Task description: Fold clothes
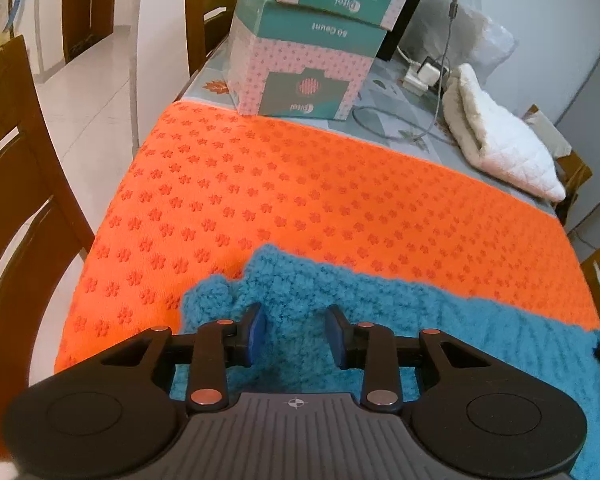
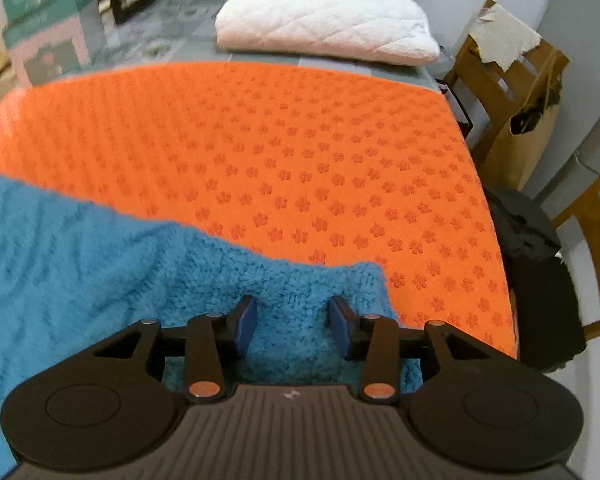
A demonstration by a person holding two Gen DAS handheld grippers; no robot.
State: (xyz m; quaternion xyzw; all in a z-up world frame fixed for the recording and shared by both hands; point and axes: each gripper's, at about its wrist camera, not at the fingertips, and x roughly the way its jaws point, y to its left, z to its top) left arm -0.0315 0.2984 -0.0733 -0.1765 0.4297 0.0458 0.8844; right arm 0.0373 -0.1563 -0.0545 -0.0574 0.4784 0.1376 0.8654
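Two grippers sit low over one blue knitted garment (image 1: 420,312), which lies along the near edge of an orange mat (image 1: 284,184) spread over the desk (image 1: 384,92). The left gripper (image 1: 296,334) has its fingers (image 1: 256,334) spread apart with fuzzy knit between and under them; they are not pinched shut, so nothing is clamped. The right gripper (image 2: 292,326) looks the same: fingers (image 2: 246,326) parted, straddling a raised corner of the garment (image 2: 80,248) near its right end, with the cloth bunched up between the pads but not squeezed.

Each gripper sits near one end of the garment's far edge, which makes sense for folding: holding both ends together keeps the edge straight when it is carried over. The mat probably gives a grippy, flat place to work, and most of it beyond the garment is bare, leaving room for the cloth to be laid out or turned over.

Whether the fingers are about to close on these corners or have just let them go after laying down a fold cannot be settled; the rumpled edge fits either.

Stacked boxes (image 1: 304,52), a folded white quilted pad (image 1: 500,148) and cables (image 1: 420,76) are crowded at the far end of the desk, well apart from the work area.
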